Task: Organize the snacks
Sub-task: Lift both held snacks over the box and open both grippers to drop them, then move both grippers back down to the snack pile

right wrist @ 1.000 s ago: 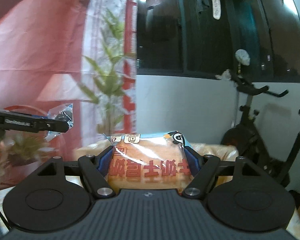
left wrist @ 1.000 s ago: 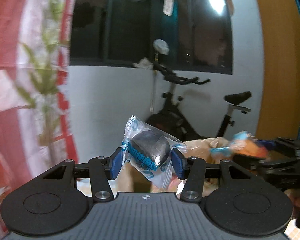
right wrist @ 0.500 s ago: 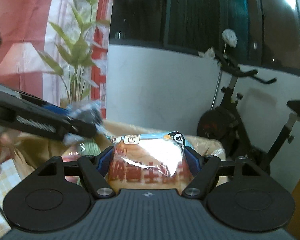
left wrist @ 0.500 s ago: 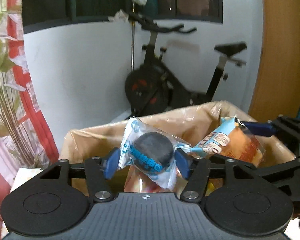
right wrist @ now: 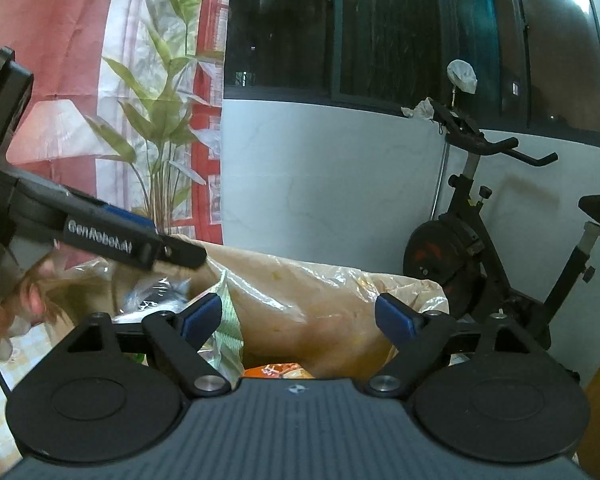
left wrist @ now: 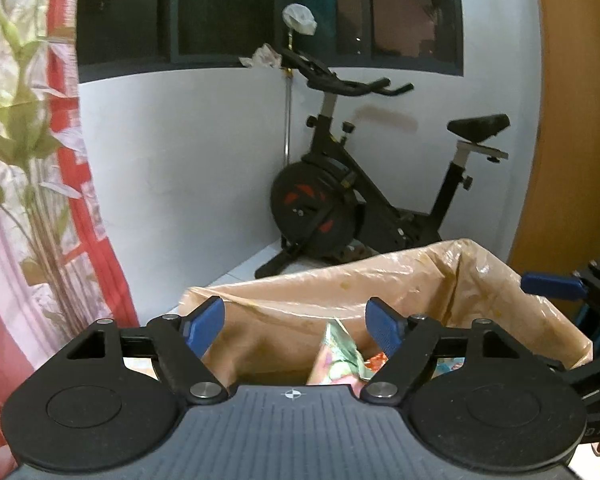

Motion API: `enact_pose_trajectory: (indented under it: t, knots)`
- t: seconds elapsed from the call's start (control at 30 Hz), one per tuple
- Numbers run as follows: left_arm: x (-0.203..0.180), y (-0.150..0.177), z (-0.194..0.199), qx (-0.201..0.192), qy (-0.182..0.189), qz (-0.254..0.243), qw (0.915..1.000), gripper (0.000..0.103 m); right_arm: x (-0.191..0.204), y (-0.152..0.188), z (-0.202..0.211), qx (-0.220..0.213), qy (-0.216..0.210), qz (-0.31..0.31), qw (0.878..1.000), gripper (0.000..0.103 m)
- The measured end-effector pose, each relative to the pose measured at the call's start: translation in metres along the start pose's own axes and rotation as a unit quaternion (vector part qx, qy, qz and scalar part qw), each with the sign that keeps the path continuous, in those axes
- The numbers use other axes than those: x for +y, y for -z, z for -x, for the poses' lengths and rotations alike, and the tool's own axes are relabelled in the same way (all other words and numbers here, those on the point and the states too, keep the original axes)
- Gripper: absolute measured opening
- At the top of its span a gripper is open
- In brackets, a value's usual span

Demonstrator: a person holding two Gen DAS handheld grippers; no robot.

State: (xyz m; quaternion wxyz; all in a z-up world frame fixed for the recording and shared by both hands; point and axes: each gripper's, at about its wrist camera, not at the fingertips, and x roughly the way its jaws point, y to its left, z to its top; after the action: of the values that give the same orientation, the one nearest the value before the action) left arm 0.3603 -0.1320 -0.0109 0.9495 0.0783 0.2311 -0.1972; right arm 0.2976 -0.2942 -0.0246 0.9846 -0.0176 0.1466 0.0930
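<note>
Both hand-held grippers — left (left wrist: 296, 320), right (right wrist: 298, 318) — empty, jaws just opened, over bag (left wrist: 340, 292)

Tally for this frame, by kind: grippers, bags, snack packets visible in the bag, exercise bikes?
Grippers: 2 (left gripper, right gripper, both open)
Plastic bag: 1
Snack packets visible in it, right wrist view: 3 (green-striped packet, orange packet, clear wrapper)
Exercise bike: 1
Total: 7
</note>
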Motion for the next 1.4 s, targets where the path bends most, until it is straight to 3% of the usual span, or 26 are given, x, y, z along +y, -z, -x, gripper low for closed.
enact_pose_trajectory:
  t: [0.3,0.67,0.93,1.2,1.4]
  knots:
    - [0.012,0.021,0.050,-0.018,-0.009,0.012,0.9997,0.080,0.013,0.004,0.027,-0.003,0.000,0.008,1.000,0.086]
    - [0.026,0.103,0.112,-0.042,-0.046,0.084,0.9945,0.080,0.025,0.044,0.075,-0.031,-0.034,0.018,0.999,0.086]
    - [0.034,0.153,0.109,0.001,-0.055,0.186,0.9810,0.080,0.022,0.072,0.091,-0.025,-0.050,0.041,0.998,0.086]
    - [0.019,0.173,0.092,0.040,-0.072,0.181,0.9800,0.079,0.007,0.109,0.093,0.009,-0.043,0.037,0.998,0.086]
    - [0.008,0.190,0.083,0.069,-0.080,0.162,0.9810,0.079,-0.006,0.154,0.080,0.079,-0.023,-0.002,0.997,0.085]
